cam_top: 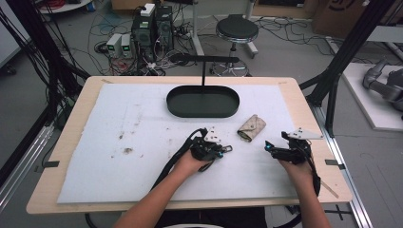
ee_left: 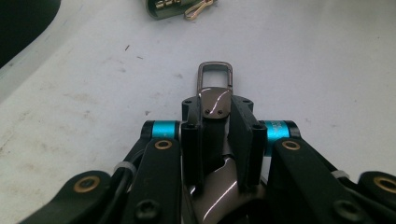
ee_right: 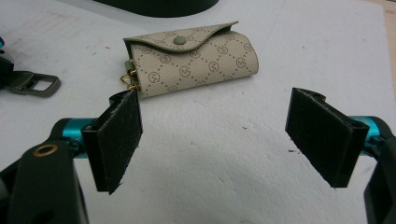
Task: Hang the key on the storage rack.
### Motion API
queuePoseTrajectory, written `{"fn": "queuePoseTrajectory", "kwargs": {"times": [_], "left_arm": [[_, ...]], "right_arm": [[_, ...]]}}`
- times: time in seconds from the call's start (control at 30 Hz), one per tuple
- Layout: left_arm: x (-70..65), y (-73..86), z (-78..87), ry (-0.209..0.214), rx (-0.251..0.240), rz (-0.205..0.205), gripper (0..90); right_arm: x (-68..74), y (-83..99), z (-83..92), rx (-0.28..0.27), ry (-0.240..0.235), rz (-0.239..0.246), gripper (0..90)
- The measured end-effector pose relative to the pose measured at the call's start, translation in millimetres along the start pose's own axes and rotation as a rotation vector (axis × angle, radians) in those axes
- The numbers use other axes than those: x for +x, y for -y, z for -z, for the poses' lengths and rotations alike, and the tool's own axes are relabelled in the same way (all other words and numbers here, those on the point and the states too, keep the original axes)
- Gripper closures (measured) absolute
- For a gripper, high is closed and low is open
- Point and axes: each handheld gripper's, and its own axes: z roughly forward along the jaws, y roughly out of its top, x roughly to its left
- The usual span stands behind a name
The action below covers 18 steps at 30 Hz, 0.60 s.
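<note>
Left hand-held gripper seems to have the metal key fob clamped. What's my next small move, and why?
Probably lift the key fob a little off the white mat. The left hand-held gripper has its pads pressed on the fob's body, the loop sticking out ahead. The right hand-held gripper stands open, facing the beige key pouch, so it looks ready to take that next.

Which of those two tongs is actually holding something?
The left tongs, clamped on a dark metal key fob. The right tongs stand wide open before the beige pouch.

Beige key pouch [ee_right: 196,58] between open pads [ee_right: 114,140]
</note>
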Motion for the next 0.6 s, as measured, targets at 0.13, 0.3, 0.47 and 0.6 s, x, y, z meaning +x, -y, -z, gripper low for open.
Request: {"fn": "queuePoseTrajectory", "kwargs": {"times": [0.13,0.3,0.47,0.6], "left_arm": [[-0.4,0.2,-0.1,-0.006,-0.007,-0.022,81.1],[-0.5,0.2,0.4,-0.006,-0.013,-0.032,84.7],[0.6,-2.7,9.0,-0.027,-0.042,-0.033,88.0],[4.5,-4.3,19.6,-0.035,-0.069,-0.027,88.1]], "right_arm": [[0.6,-0.3,-0.4,0.0,0.0,0.002,19.0],[2.6,-1.3,-0.9,0.001,-0.003,0.007,19.0],[2.4,-1.3,-0.6,-0.002,-0.003,0.007,19.0],[1.7,-1.0,-0.7,-0.003,-0.003,0.006,19.0]]}}
